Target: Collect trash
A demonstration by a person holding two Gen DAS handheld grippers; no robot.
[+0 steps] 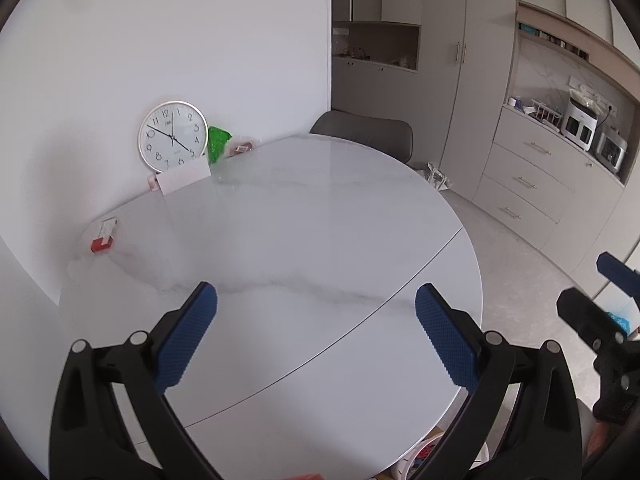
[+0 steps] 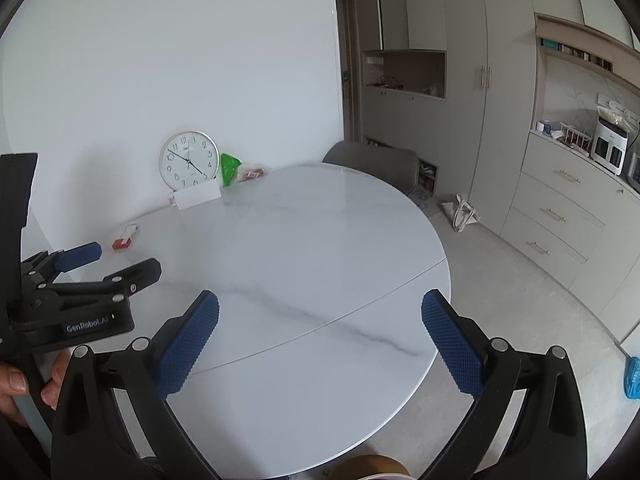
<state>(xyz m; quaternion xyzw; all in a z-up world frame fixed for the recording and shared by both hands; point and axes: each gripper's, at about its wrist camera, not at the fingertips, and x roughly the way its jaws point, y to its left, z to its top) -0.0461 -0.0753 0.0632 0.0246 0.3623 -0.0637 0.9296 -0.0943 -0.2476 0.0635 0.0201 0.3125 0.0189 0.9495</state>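
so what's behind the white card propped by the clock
Behind the white card stands the wall clock, its lower rim hidden by it. A small red-and-white packet peeks out at the card's left edge; the rest is covered.

Table (image 1: 304, 216) white, grey-veined; wrapper (image 1: 218, 143) green (pads (image 1: 188, 336) blue, knurled).

Glossy white marble-look table (image 1: 320, 240), grey-veined, faintly mirroring | matt black plastic left gripper (image 1: 316, 320) and right gripper (image 2: 320, 324), knurled blue rubbery pads (image 1: 188, 336) | shiny silver-rimmed clock (image 1: 173, 135) | crinkled glossy green plastic bag (image 1: 218, 144) | matt grey cabinets (image 1: 532, 184), brushed metal handles | red-and-white cardboard box (image 1: 103, 236)
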